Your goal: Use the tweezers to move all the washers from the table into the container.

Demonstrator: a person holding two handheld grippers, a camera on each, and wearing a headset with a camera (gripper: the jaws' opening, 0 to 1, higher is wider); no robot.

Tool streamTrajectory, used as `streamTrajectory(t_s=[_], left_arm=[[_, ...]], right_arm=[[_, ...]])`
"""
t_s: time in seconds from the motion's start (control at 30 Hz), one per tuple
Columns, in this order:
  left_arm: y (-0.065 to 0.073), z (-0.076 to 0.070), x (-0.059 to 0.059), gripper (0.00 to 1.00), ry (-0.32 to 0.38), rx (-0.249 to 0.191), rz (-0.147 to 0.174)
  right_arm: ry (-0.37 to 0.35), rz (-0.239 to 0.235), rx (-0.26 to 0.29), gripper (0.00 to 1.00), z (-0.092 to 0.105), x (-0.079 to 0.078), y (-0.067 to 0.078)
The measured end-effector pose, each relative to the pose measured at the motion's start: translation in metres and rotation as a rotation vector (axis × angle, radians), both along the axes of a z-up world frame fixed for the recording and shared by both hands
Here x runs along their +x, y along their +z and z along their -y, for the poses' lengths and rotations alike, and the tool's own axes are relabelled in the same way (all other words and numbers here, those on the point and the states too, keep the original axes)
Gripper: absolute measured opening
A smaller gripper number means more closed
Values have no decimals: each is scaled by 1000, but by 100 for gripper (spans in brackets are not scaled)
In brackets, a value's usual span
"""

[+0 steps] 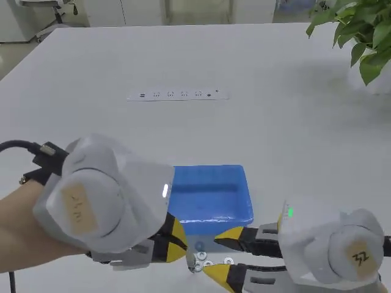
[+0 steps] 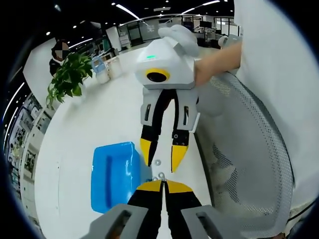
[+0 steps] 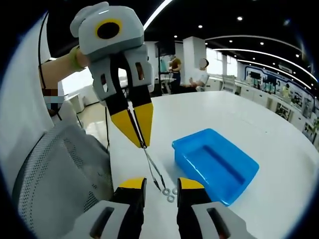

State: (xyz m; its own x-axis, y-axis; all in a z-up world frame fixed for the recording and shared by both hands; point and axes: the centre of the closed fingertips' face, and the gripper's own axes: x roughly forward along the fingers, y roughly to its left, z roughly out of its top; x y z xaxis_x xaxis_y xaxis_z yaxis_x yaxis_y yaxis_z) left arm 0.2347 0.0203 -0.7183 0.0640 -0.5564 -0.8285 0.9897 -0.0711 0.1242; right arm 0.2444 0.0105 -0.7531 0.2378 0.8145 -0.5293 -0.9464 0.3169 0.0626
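Listing, left to right: left gripper [image 3: 141,142], fingers clamped on the tweezers [image 3: 152,167], whose tips reach down among the washers [image 3: 170,194] on the surface [image 1: 244,91] (a few, bunched close). Blue container [image 1: 211,198] just behind them, no washer visible inside. Right gripper [image 2: 161,164], fingers apart, close by the cluster. Hazards, as judged: a washer pinched at its edge springing from the tips; the right gripper's fingers scattering the cluster.
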Motion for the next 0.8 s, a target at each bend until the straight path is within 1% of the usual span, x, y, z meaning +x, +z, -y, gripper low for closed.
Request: streamTrajectory(t_s=[0.07, 0.17, 0.27, 0.33, 0.43, 0.5, 0.53, 0.6, 0.67, 0.7, 0.8], left_arm=[[0, 0, 1, 0, -3, 0, 3], [3, 2, 1, 0, -6, -10, -6], [6, 5, 0, 0, -15, -21, -8], [6, 7, 0, 0, -14, -33, -24], [1, 8, 2, 0, -14, -19, -32], [-3, 6, 5, 0, -12, -3, -27], [-1, 7, 6, 0, -11, -13, -31], [-1, 6, 8, 0, -3, -12, -35], [-1, 7, 8, 0, 2, -24, -54], [-1, 7, 8, 0, 4, -27, -55], [-2, 5, 9, 0, 14, -16, -68]], right_arm=[[8, -6, -1, 21, 0, -3, -1], [7, -9, -11, 21, 4, -4, -4], [-3, -18, -11, 21, 8, -4, -7], [-9, -21, -12, 21, 9, -4, -8], [-16, -24, -14, 21, 11, -5, -9], [-19, -25, -15, 21, 12, -5, -9], [-20, -26, -15, 21, 13, -5, -10], [-23, -27, -17, 21, 14, -5, -11], [-26, -31, -16, 21, 14, -6, -11], [-25, -32, -16, 21, 14, -6, -12], [-24, -32, -9, 21, 12, -5, -10]])
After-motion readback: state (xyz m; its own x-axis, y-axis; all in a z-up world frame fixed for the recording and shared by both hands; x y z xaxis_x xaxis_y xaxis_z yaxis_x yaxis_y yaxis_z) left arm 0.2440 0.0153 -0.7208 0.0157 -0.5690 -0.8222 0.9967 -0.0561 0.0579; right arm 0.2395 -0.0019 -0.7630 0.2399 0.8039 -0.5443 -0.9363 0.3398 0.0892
